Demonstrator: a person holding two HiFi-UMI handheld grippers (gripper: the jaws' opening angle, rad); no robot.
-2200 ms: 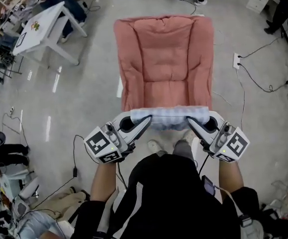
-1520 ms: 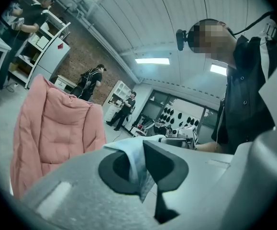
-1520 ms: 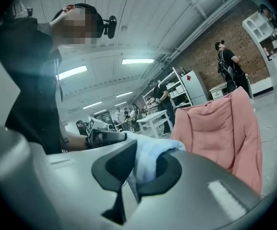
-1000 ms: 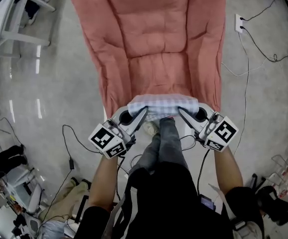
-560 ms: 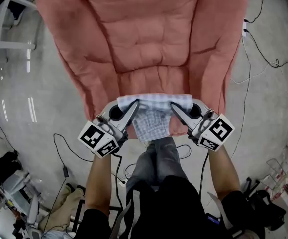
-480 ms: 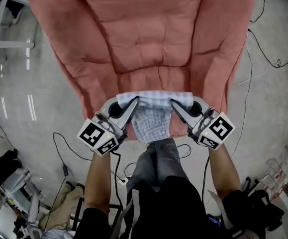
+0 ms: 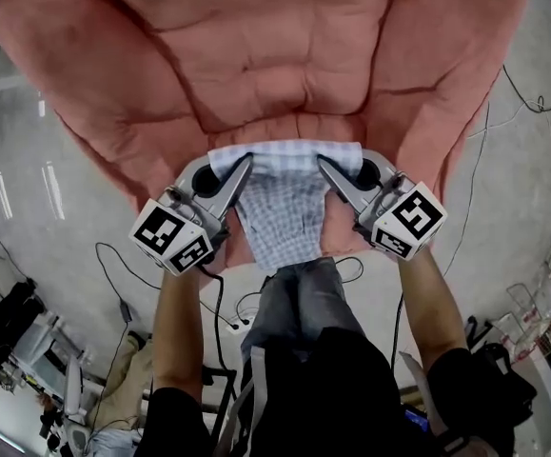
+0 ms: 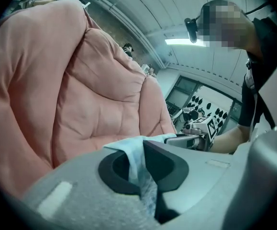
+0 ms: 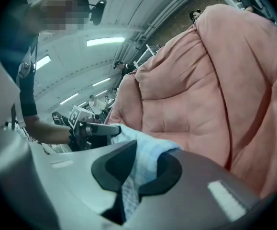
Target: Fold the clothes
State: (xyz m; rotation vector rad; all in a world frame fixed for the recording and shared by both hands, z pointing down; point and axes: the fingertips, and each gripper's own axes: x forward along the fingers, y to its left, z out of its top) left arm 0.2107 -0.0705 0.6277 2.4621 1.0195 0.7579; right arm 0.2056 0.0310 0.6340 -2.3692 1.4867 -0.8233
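Broadly, a pink padded chair [image 7: 275, 55] fills the upper half of the head view, its quilted cushion spreading from the upper left corner to the upper right above a glossy grey floor [image 7: 28, 188].

At the centre of that view is the garment [image 7: 280, 208], a thin cloth in a fine pale blue-and-white check. Its top edge is pulled into a flat horizontal band across the lower edge of the chair's seat. The rest hangs in a narrowing, creased fold toward the lower centre of the frame.

The left gripper [image 7: 242, 165] holds the band's left end and the right gripper [image 7: 324, 165] holds its right end, so the garment spans between them. In the left gripper view the jaws are clamped together on a bunched strip of the checked cloth [image 8: 137, 159], which rises between the dark pads. The right gripper view shows the same, with the jaws pressed onto a fold of the cloth [image 9: 145, 159].

Each gripper carries a marker cube, at lower left [image 7: 172, 238] and lower right [image 7: 406, 219], printed with black-and-white square patterns.
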